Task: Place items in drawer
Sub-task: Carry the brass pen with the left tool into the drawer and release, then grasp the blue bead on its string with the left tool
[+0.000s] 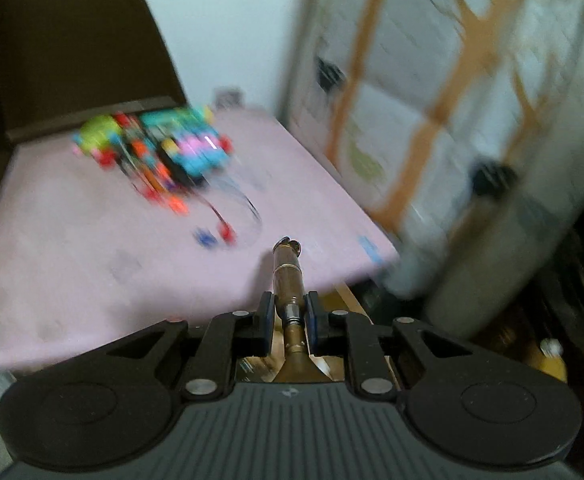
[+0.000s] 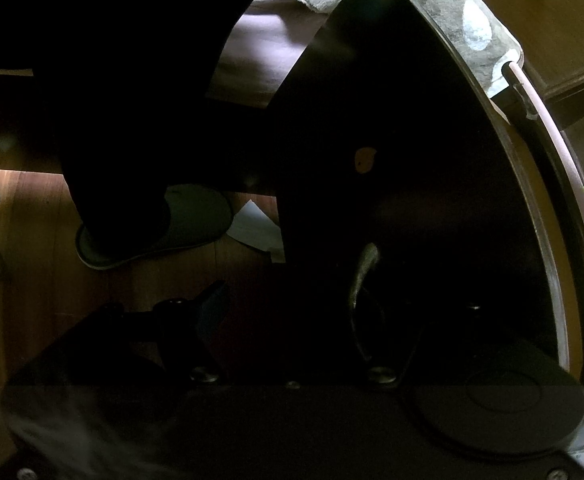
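A slim brass-coloured metal cylinder with a small ring fitting at its tip sits clamped between the blue-padded fingers of the left gripper, pointing straight ahead above the near edge of a bench draped in pale pink cloth. The fingers are drawn in tight against the cylinder's narrow silver collar, its flared brown base running back toward the gripper body. The metal looks tarnished, banded near the middle, and stands sharp against a blurred background.

Only the left wrist view shows the cylinder and the bench top. Farther back on the pink cloth lies a blurred heap of brightly coloured plastic pieces and wires, green, red, turquoise and pink, well apart from the cylinder. A dark brown panel rises behind the heap, and a white curtain with orange branch patterns hangs to the right.

The right wrist view is dim and shows none of this clearly. The right gripper is close against a dark cabinet face; one blue-padded finger is visible at the left, the other lost in shadow, so whether the fingers are open or closed cannot be told. A grey slipper rests on the brown wooden floor beside a white paper scrap.
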